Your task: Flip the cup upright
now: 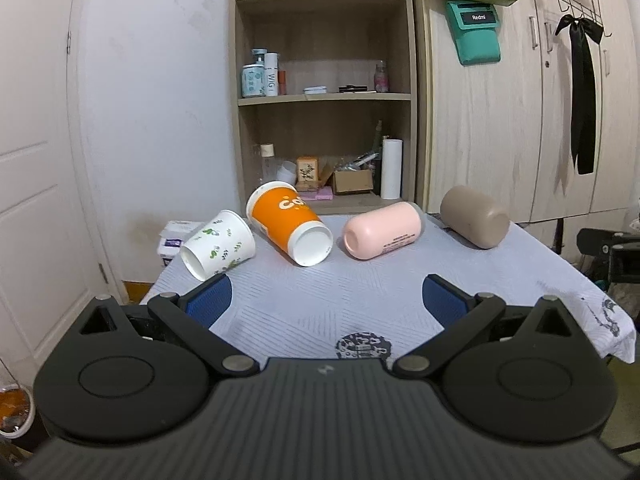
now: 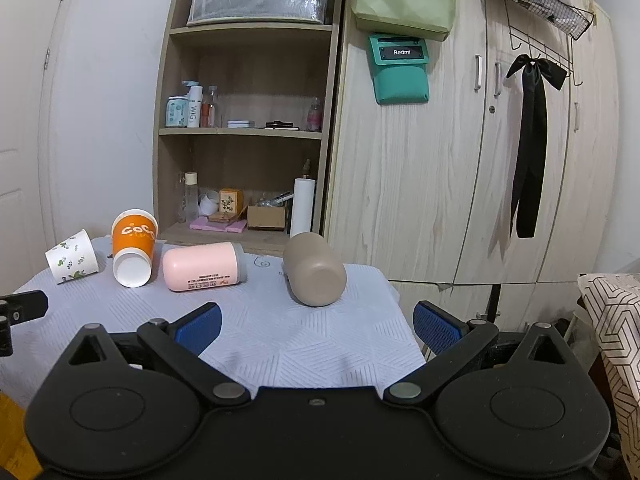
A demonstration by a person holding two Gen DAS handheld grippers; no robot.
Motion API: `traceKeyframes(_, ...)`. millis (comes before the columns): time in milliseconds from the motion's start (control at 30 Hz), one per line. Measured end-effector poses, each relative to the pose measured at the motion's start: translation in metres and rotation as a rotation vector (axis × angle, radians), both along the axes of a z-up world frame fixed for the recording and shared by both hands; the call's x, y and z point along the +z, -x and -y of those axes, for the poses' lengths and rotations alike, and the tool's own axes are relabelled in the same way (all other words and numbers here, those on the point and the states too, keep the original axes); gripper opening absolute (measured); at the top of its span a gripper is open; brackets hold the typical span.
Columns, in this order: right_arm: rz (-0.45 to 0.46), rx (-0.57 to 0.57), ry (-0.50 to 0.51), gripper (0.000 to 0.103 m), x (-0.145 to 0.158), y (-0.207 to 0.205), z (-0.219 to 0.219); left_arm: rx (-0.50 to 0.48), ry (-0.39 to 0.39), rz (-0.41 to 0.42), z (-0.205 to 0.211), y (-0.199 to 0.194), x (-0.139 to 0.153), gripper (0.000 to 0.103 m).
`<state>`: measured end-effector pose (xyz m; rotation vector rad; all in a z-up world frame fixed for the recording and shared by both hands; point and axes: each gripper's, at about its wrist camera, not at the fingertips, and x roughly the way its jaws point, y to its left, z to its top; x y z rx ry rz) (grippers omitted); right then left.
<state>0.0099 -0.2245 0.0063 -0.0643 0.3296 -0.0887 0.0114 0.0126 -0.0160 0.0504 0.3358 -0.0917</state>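
The left gripper (image 1: 327, 298) hangs above the near part of the surface (image 1: 320, 304) with its blue-padded fingers (image 1: 210, 299) spread wide and nothing between them. The right gripper (image 2: 317, 326) is likewise released, its fingers (image 2: 198, 327) apart over the near right edge of the cloth-covered surface (image 2: 280, 344).

Ahead of both, four cups lie on their sides in a row across the far half of the surface. From left to right: a white leaf-print paper cup (image 1: 218, 245) at the far left corner, an orange paper cup (image 1: 289, 227) just beside it, base toward the cameras, a pink cup (image 1: 383, 230), and a taupe cup (image 2: 315, 269) set apart near the far right edge. Neither gripper touches any cup.

Behind the surface stands an open wooden shelf (image 2: 244, 132) with bottles and boxes, next to a pale wardrobe (image 2: 440, 184).
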Motion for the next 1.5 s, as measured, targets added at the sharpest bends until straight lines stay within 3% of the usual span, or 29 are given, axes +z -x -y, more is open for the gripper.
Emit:
traceKeyframes(1233, -0.013, 0.012, 0.022, 0.103, 0.000, 0.002, -0.003, -0.013, 0.003, -0.022, 0.002, -0.001, 0.000, 0.103)
traceKeyframes(1500, -0.002, 0.073, 0.054, 0.103, 0.006, -0.002, 0.003, -0.062, 0.034, -0.088, 0.009, -0.008, 0.006, 0.103)
